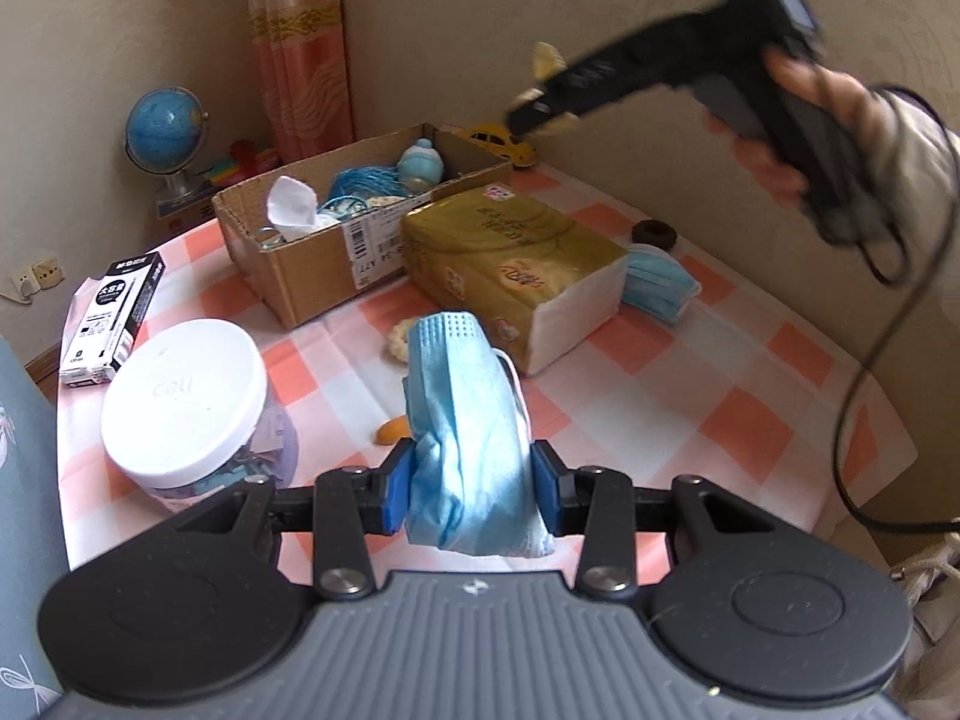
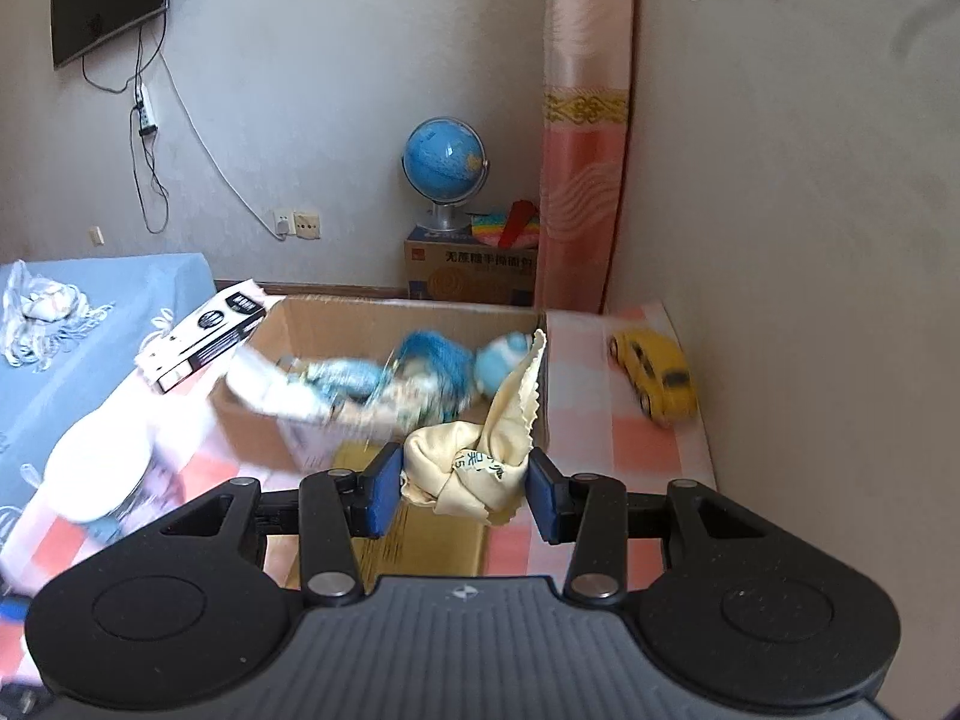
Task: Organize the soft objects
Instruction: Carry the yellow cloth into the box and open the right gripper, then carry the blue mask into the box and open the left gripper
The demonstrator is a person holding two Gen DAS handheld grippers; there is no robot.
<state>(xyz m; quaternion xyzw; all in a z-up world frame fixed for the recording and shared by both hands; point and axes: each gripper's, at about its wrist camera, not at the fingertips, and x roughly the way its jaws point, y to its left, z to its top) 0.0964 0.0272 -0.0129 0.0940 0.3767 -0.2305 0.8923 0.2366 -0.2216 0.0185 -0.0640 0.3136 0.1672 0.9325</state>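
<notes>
Mask: I'm seeing a light-blue face mask (image 1: 465, 420), bunched and folded, white ear loop trailing on its right.
L claw: left gripper (image 1: 474, 483) is pinching the mask between blue pads, jaws narrow, above the checked tablecloth (image 1: 690, 372).
Cloth: cream cloth (image 2: 465, 468), crumpled w/ zigzag edge, printed marks.
R claw: right gripper (image 2: 459, 489) is clamping the cloth, jaws nearly closed.
Position: cloth is hanging before the cardboard box (image 2: 384, 324); pic blurred, prob. just short of it.
</notes>
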